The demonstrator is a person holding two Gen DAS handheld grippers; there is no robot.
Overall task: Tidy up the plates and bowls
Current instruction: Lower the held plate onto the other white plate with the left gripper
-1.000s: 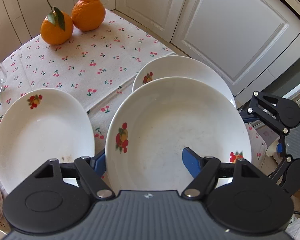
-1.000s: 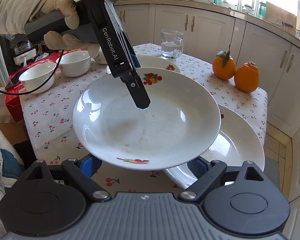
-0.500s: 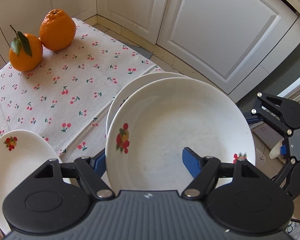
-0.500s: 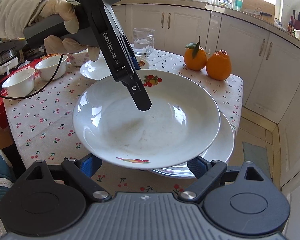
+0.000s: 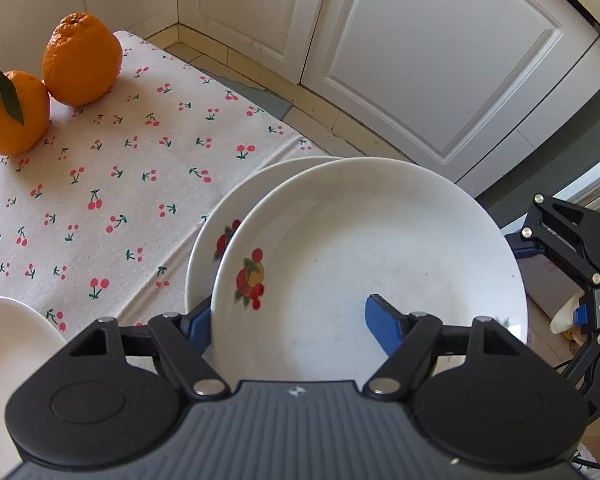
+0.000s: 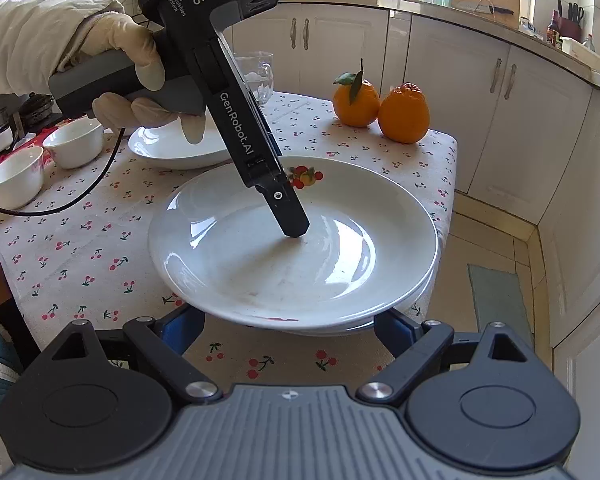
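A white plate with a fruit print point(image 5: 380, 248) point(image 6: 284, 264) lies over a second matching plate point(image 5: 206, 252) point(image 6: 426, 298) at the table corner; I cannot tell whether they touch. My left gripper point(image 5: 290, 320) is shut on the upper plate's rim, one blue finger point(image 5: 382, 320) inside the plate and the other under the rim, and its jaws are starting to open. In the right wrist view that inner finger point(image 6: 290, 216) rests on the plate's floor. My right gripper point(image 6: 288, 330) stands open, its blue fingers reaching under the near rim of both plates.
A third plate point(image 6: 172, 148) point(image 5: 4, 360) and two small bowls point(image 6: 76, 140) point(image 6: 14, 176) sit further back. A glass mug point(image 6: 260, 76) and two oranges point(image 6: 356, 100) point(image 6: 404, 112) stand behind. The table edge point(image 6: 450, 200) drops to the tiled floor close by.
The held plate has travelled across the cloth to above the corner plate and come down close onto it. Both grippers moved along with it.
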